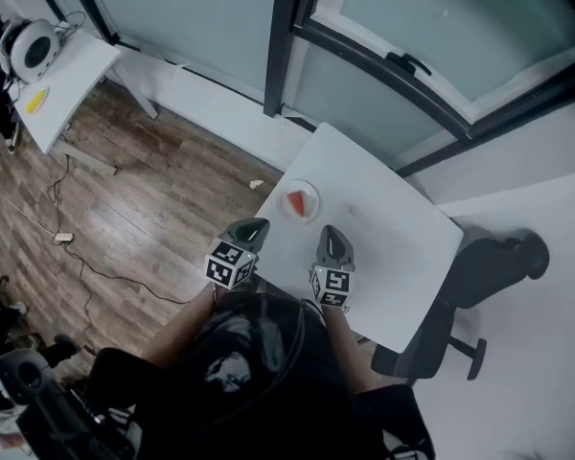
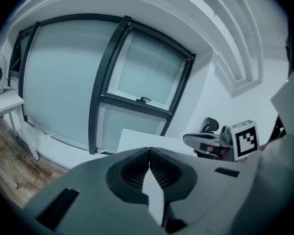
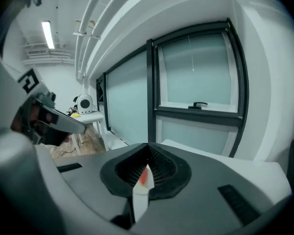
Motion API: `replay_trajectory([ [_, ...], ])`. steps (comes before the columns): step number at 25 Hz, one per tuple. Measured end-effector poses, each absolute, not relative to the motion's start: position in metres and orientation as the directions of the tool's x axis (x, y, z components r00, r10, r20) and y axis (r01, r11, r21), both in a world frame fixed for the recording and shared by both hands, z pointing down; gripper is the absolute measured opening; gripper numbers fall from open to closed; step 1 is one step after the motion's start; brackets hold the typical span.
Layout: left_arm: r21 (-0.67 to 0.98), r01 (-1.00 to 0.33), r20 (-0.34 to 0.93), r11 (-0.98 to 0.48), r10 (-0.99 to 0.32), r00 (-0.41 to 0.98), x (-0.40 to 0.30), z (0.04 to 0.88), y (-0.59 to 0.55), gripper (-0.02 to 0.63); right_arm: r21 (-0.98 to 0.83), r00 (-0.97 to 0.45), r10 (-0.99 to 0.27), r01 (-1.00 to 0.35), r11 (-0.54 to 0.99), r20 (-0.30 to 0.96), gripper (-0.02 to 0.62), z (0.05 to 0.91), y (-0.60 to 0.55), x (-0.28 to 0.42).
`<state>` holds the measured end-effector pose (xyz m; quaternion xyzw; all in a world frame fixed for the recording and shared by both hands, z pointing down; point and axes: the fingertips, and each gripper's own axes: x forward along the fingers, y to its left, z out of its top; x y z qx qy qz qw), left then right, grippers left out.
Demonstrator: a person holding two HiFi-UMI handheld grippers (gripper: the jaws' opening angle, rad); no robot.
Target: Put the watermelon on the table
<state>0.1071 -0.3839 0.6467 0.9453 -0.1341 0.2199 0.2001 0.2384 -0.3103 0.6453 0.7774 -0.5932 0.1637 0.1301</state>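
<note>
A red watermelon wedge point(image 1: 297, 202) lies on a small white plate point(image 1: 313, 192) near the left edge of the white table point(image 1: 393, 247). My left gripper point(image 1: 253, 226) hovers at the table's near-left edge, shut and empty. My right gripper point(image 1: 332, 237) hovers over the table just right of the plate, also shut and empty. In the right gripper view the jaws meet at the tips point(image 3: 148, 152), and the watermelon point(image 3: 144, 176) shows through the hollow below them, out of reach of the pads. The left gripper view has its jaws closed point(image 2: 149, 152) over the table point(image 2: 137, 138).
A black office chair point(image 1: 479, 276) stands at the table's right. A second white desk point(image 1: 67, 84) with a round white device point(image 1: 29, 48) is at the far left. Cables point(image 1: 86, 257) lie on the wooden floor. A dark-framed window wall point(image 1: 278, 36) runs behind the table.
</note>
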Motion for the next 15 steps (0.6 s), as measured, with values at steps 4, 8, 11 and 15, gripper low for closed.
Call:
replay_trajectory([
  [4,0.278,-0.29,0.444,-0.916,-0.145,0.884,0.121,0.627,-0.372,0.006,0.017,0.258,-0.902,-0.963,-0.269,0.346,0.011,0.605,-0.287,0.231],
  [8,0.228,-0.257,0.446,-0.939,-0.134,0.885,0.128,0.62,-0.357,0.006,-0.027,0.27,-0.912,-0.956,-0.292,0.307,0.011,0.581,-0.276,0.233],
  [11,0.23,-0.244,0.458,-0.942,-0.117,0.881,0.129,0.621,-0.346,0.006,-0.047,0.264,-0.918,-0.956,-0.29,0.297,0.011,0.583,-0.269,0.234],
  [15,0.221,-0.246,0.465,-0.944,-0.119,0.877,0.125,0.622,-0.343,0.006,-0.074,0.225,-0.929,-0.964,-0.257,0.292,0.011,0.585,-0.268,0.225],
])
